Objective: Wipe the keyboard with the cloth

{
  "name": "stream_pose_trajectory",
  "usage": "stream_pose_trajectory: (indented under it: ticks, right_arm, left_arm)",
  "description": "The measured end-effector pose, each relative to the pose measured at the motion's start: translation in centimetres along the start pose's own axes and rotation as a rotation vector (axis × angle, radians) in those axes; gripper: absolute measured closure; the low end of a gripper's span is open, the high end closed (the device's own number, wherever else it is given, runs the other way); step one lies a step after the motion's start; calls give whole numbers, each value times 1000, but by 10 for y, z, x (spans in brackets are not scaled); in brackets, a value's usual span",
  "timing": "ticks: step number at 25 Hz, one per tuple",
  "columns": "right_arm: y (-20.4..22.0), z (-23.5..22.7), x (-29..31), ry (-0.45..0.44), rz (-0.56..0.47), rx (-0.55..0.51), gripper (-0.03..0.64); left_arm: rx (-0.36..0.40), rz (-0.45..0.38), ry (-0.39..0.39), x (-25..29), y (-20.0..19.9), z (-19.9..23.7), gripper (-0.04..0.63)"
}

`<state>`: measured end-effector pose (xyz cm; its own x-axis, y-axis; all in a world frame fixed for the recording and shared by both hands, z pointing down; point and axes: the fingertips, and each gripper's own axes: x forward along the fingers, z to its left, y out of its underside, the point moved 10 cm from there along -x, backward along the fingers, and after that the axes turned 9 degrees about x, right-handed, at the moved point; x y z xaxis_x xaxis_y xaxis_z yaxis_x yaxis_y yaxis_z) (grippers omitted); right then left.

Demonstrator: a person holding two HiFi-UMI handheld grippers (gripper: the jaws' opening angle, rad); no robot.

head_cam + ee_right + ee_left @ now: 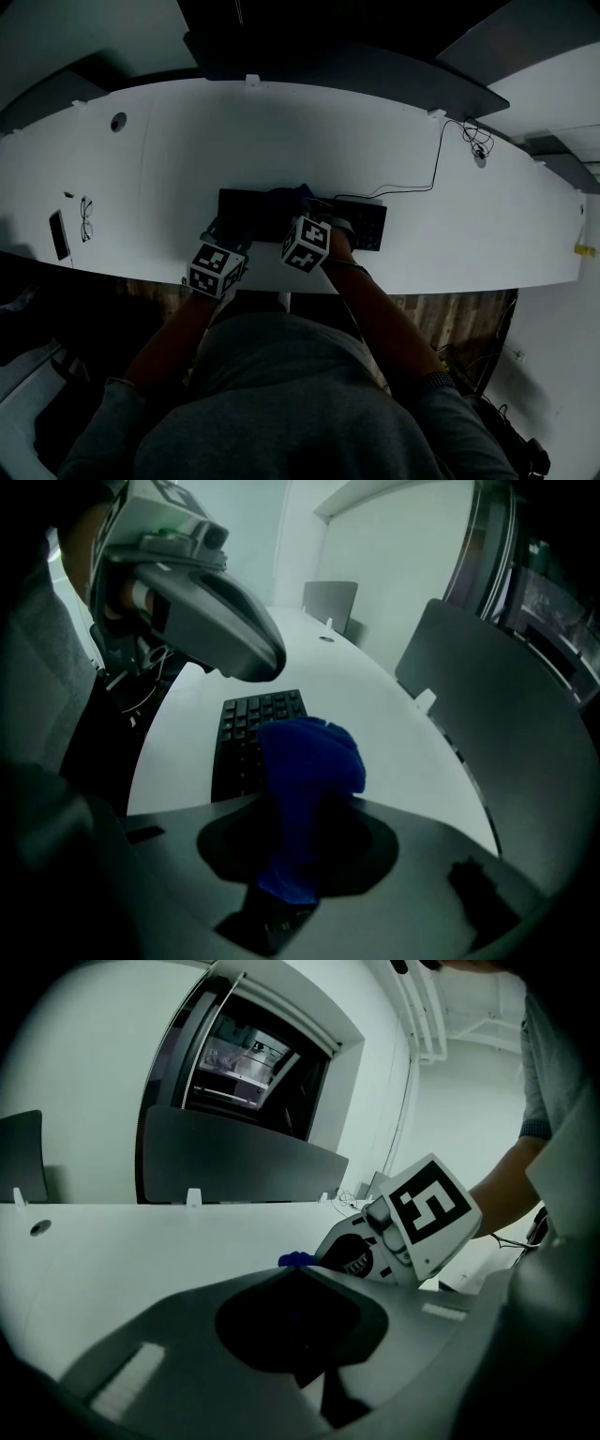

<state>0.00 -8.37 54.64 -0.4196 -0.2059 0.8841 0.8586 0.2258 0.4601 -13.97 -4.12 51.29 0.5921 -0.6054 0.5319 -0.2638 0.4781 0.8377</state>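
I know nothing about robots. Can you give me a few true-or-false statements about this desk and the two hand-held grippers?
1. The right hand-held gripper grips a blue cloth. True.
2. The keyboard is white. False: it is black and lies on a white desk.
3. The left hand-held gripper also holds the cloth. False: its jaws are together with nothing between them.
4. A thin cable runs over the desk beyond the keyboard's right end. True.

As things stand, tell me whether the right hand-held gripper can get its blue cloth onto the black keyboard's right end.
Probably yes: the right hand-held gripper holds the blue cloth over the middle of the black keyboard; its right end lies bare.
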Motion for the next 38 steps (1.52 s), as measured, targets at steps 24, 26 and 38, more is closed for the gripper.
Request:
stream_pose_trajectory:
  ticks: [24,26,38]
  right_arm:
    - [67,-25,-29,24,12,47,497]
    - [72,-27,-31,26,14,52,497]
    - [98,-36,-45,52,20,94,497]
  left_arm:
    - [39,22,86,59,-24,-51,588]
    - [47,22,94,64,-27,-54,588]
    - [89,37,168,93,-34,-75,588]
